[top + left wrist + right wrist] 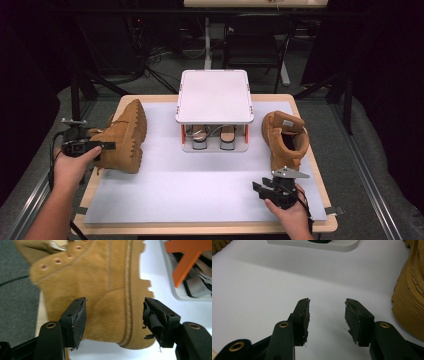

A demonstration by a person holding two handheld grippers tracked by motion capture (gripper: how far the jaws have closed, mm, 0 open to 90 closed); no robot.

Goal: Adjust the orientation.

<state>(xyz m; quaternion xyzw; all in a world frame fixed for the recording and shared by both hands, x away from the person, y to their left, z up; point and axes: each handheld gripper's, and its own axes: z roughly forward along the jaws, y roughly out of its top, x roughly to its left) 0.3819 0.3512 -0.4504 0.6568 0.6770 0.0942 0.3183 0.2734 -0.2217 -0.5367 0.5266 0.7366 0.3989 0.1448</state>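
A tan boot [123, 137] lies on its side at the left edge of the worktop [200, 200], its lugged sole facing the middle. The left gripper [102, 146] sits just beside the boot's heel end, held by the person's left hand [72, 165]. In the left gripper view, the boot's heel [110, 315] lies between the two black jaws, which are spread wide; a gap shows on each side, so the pads do not press on it.

A second tan boot [285, 140] stands upright at the right side of the worktop, well apart from the first. The right gripper [260, 190] hovers low near the front right, just before that boot, held in the right hand [290, 212]. Its jaws are spread with nothing between them, over the white mat [274, 285].

Between the boots, towards the back, stands a white rack [214, 95] with a flat top and shoes [214, 137] on its lower shelf.
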